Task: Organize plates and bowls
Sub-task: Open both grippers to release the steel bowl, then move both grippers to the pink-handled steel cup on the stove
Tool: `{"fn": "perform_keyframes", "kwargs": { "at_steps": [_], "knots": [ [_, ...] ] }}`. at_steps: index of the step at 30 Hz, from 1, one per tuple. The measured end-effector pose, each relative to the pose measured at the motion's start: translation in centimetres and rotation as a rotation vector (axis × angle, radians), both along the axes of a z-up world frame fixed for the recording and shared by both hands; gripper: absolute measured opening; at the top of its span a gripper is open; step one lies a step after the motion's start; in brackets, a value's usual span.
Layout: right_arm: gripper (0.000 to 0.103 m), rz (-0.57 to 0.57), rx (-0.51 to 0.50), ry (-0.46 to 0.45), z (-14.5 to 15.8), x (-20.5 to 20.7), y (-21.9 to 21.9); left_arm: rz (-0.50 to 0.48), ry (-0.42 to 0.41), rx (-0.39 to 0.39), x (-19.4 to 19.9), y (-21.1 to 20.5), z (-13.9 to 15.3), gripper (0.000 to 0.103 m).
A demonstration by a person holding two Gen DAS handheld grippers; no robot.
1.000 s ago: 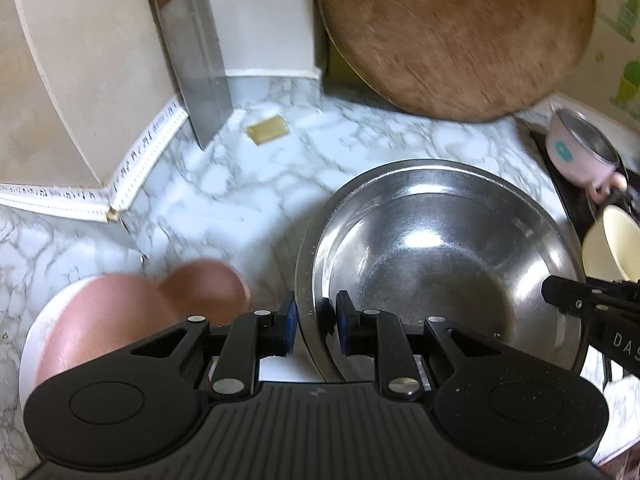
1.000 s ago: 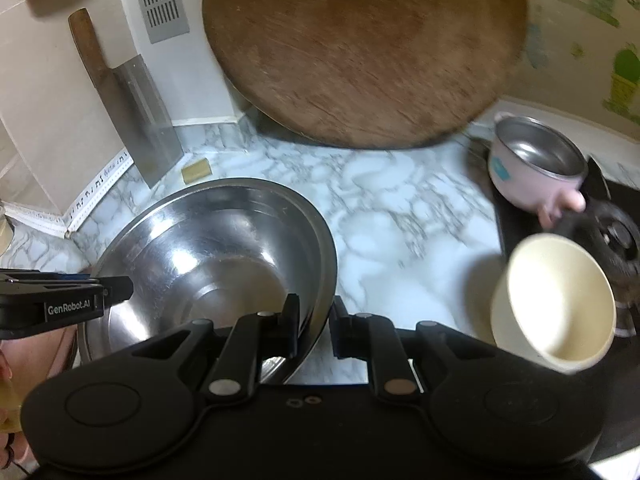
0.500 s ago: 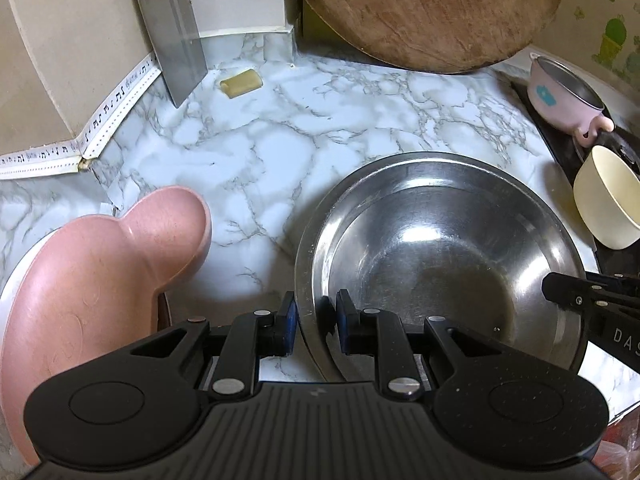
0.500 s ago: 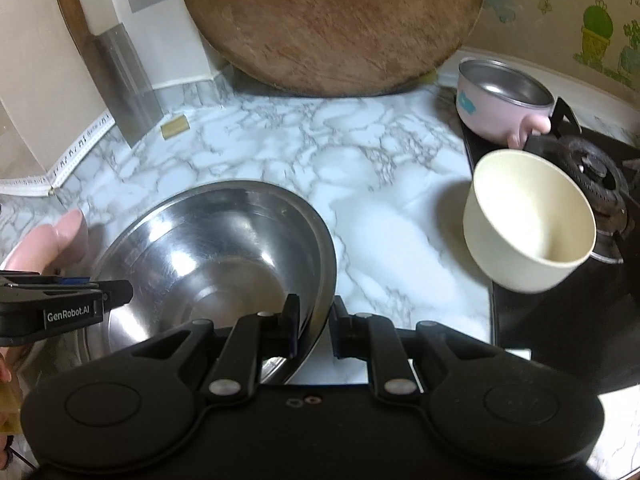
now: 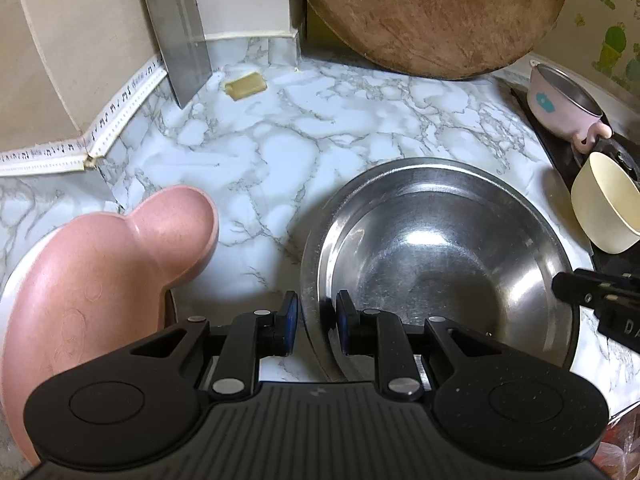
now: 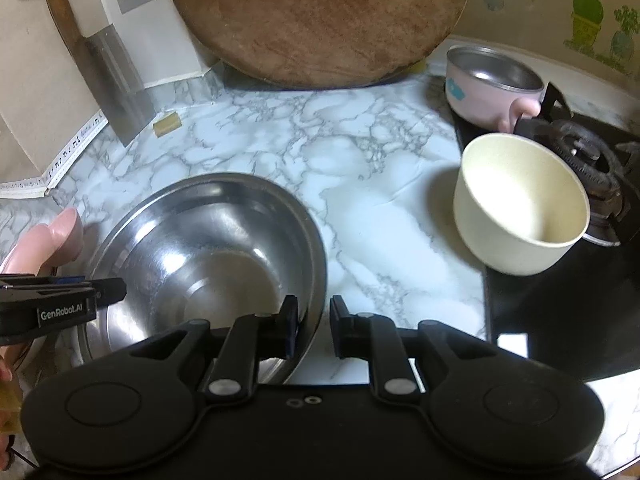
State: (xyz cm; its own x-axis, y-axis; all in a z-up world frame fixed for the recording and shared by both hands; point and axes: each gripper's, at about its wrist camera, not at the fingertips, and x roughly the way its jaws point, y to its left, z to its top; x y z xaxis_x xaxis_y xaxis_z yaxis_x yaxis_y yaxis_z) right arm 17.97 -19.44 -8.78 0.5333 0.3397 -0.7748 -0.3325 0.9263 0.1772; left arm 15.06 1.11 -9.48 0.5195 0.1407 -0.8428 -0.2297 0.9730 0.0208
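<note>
Steel bowl (image 5: 440, 264) sat on the bench (image 5: 280, 152). The left fingers (image 5: 290, 322) pinched its rim; the right fingers (image 6: 290, 324) had just been easing apart around it. Best was to spread both fully, then lift straight off.

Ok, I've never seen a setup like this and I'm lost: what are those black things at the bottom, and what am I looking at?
There is no robot here. A person holds a two-finger gripper in each hand, each with a camera looking along its fingers. One picture comes from the left gripper, the other from the right gripper. Both straddle the rim of the steel bowl. The left is clamped on it. The right has just been opening, with the rim between its jaws. Around it are a pink plate on the marble counter, a cream bowl and a pink pot on the stove, and a wooden board and cleaver behind.
</note>
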Motion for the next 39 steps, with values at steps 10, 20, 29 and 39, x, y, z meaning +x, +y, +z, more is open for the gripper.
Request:
{"fn": "perform_keyframes", "kwargs": {
  "at_steps": [10, 20, 29, 39],
  "knots": [
    [0.03, -0.009, 0.013, -0.065, 1.8, -0.3, -1.8, 0.0, -0.083, 0.006, -2.3, 0.7, 2.1, 0.058],
    [0.075, 0.049, 0.037, -0.178, 5.0, -1.8, -1.9, -0.063, -0.172, 0.014, -2.9, -0.6, 6.2, 0.066],
    [0.097, 0.074, 0.027, -0.289, 8.7, -1.4, -2.8, -0.161, -0.274, 0.027, -0.1, -4.1, 10.4, 0.077],
    [0.101, -0.019, -0.005, -0.309, 13.1, 5.5, -7.5, -0.23, -0.302, 0.028, 8.0, -8.8, 14.2, 0.077]
  ]
}}
